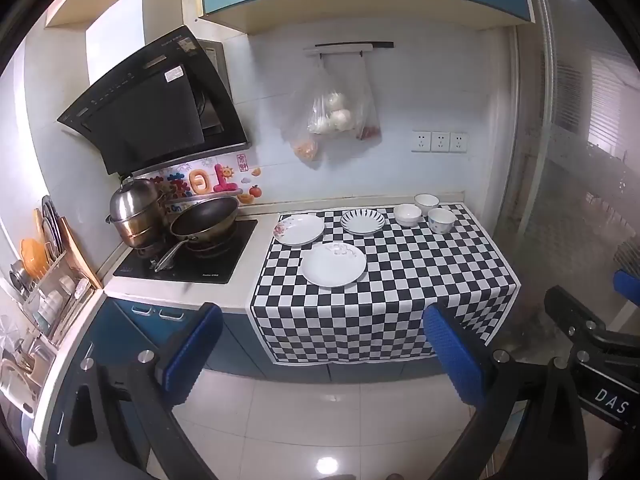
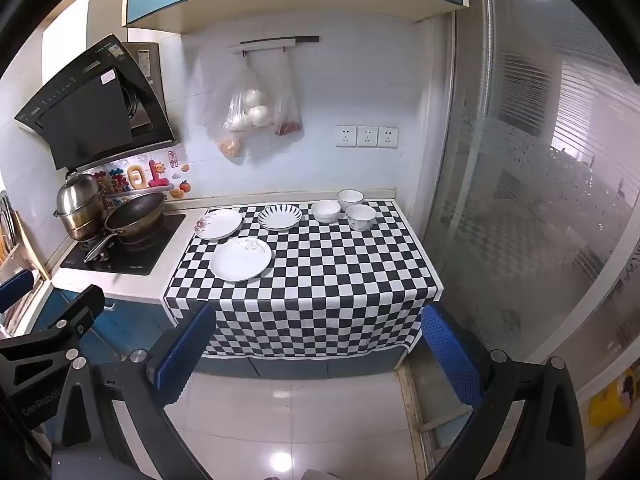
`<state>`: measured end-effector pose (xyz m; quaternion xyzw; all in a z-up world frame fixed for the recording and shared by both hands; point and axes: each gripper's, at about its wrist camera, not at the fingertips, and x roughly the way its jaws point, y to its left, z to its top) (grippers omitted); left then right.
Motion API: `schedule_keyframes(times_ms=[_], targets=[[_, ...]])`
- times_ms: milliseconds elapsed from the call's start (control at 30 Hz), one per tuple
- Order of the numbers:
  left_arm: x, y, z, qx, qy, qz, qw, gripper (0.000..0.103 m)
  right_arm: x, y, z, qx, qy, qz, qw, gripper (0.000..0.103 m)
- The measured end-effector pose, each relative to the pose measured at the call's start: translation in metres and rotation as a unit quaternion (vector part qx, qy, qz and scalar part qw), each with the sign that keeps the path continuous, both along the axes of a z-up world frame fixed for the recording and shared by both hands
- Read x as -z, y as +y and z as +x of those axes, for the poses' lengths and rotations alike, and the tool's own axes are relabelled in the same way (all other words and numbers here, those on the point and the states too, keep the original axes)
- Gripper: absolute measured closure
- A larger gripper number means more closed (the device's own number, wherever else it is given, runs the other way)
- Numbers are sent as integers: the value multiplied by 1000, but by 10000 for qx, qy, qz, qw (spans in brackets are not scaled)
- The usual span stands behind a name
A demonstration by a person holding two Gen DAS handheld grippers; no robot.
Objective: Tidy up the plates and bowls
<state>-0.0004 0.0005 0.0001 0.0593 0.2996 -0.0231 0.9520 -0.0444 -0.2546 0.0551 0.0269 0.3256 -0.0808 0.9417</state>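
Three plates lie on a black-and-white checkered cloth (image 1: 420, 280) (image 2: 340, 280) on the counter: a large white plate (image 1: 333, 264) (image 2: 241, 259) nearest me, a floral plate (image 1: 299, 230) (image 2: 218, 223) at the back left, and a striped dish (image 1: 362, 222) (image 2: 279, 217) beside it. Three white bowls (image 1: 407, 215) (image 2: 326, 211) cluster at the back right. My left gripper (image 1: 324, 344) and right gripper (image 2: 320, 344) both hang open over the floor, well short of the counter, with nothing between the blue pads.
Left of the cloth is a stove (image 1: 188, 256) with a steel pot (image 1: 136, 216) and a wok (image 1: 204, 216). A dish rack (image 1: 44, 280) stands far left. A glass sliding door (image 2: 540, 200) bounds the right side. Bags (image 1: 332, 116) hang on the wall.
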Motion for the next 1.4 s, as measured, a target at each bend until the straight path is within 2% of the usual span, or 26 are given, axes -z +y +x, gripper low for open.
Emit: schedule_keyframes(times_ms=[1400], targets=[[-9, -7, -3, -19, 59, -82, 9999, 0, -3, -17, -16, 121, 14, 47, 9999, 0]])
